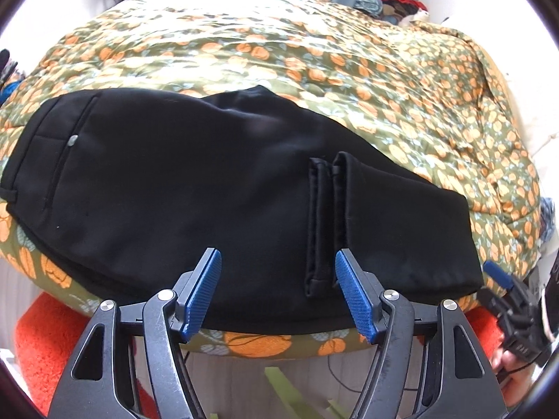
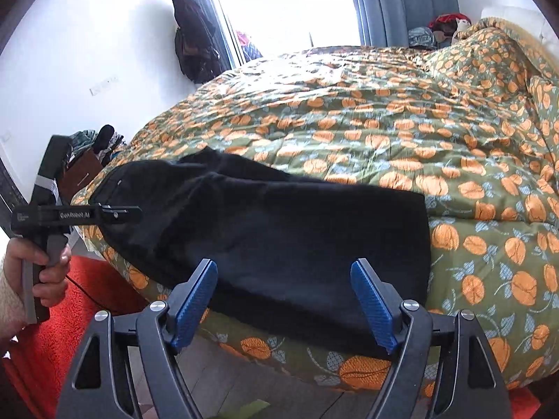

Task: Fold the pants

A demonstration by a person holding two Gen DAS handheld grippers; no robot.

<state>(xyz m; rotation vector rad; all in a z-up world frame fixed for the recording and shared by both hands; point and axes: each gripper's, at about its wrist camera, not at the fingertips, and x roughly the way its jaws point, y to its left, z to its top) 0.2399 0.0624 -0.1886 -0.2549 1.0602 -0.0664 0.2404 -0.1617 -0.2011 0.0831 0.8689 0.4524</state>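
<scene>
Bed with the green-and-orange floral quilt (image 1: pixel 349 80) is filling most of both views, running from the near edge at the bottom up to the bright window at the top. Black pants (image 1: pixel 195 188) are lying flat on the quilt's near edge, spanning the middle of the left wrist view from far left to lower right, waistband and a small button at the left, the leg ends doubled back over the body so both hems are sitting side by side just right of centre. In the right wrist view the pants (image 2: pixel 279 237) are stretching from centre left to lower centre. Orange rug (image 1: pixel 45 335) is showing at the lower left, below the bed. My left tongs (image 1: pixel 277 291) are hovering at the bottom centre, jaws spread, pinching nothing, hems just beyond the right pad. My right tongs (image 2: pixel 283 300) are also spread and empty at the bottom centre of their view, over the folded end. My left hand (image 2: pixel 38 272) is gripping its handle at the far left.
</scene>
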